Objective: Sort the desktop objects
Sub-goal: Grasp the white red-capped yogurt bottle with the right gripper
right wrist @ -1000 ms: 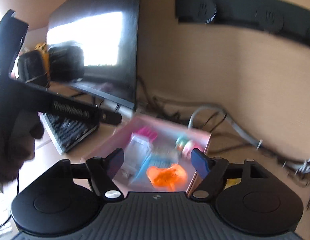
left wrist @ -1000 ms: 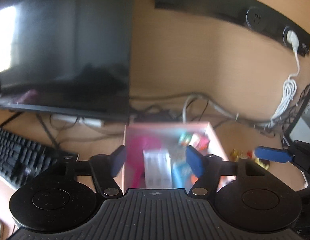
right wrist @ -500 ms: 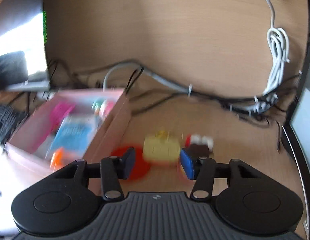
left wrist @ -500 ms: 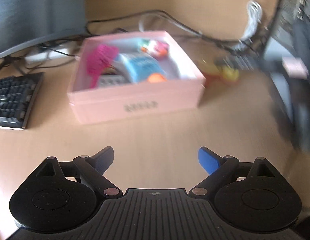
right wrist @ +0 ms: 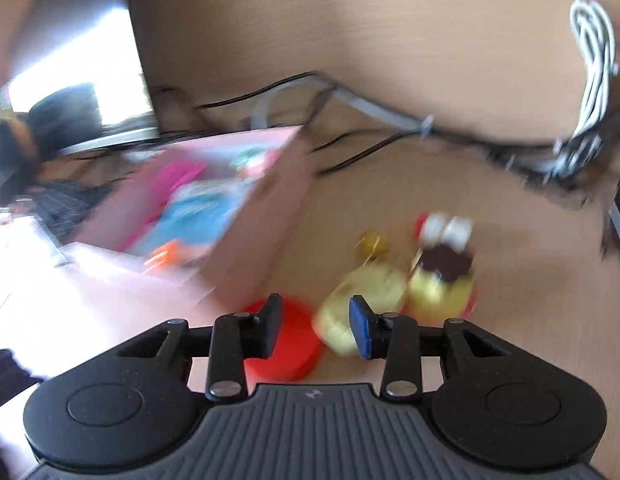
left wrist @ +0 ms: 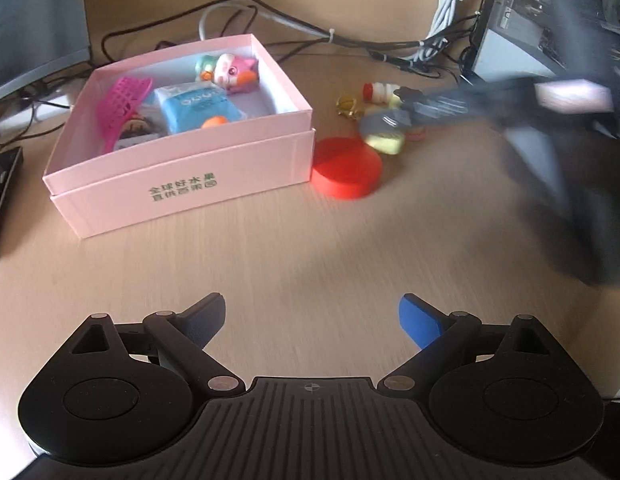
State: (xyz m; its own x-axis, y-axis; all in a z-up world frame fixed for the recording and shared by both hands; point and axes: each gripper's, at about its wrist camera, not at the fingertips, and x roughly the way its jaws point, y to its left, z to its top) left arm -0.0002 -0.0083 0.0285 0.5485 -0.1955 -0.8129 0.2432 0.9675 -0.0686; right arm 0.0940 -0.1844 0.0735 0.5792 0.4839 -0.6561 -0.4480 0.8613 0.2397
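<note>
Left gripper (left wrist: 312, 314) hangs wide apart over bare tabletop (left wrist: 310, 248), holding nothing. Right gripper (right wrist: 315, 326) – fingers parted narrowly, empty – sits low beside the yellow toy (right wrist: 362, 300) and red disc (left wrist: 346, 168), just right of the pink box (left wrist: 182, 184) of sorted items.

Blurred right gripper (left wrist: 394, 120), yellow toys (right wrist: 442, 288)

Left wrist view high, farther back, right wrist view low, close, both facing pink box (left wrist: 182, 184).
</note>
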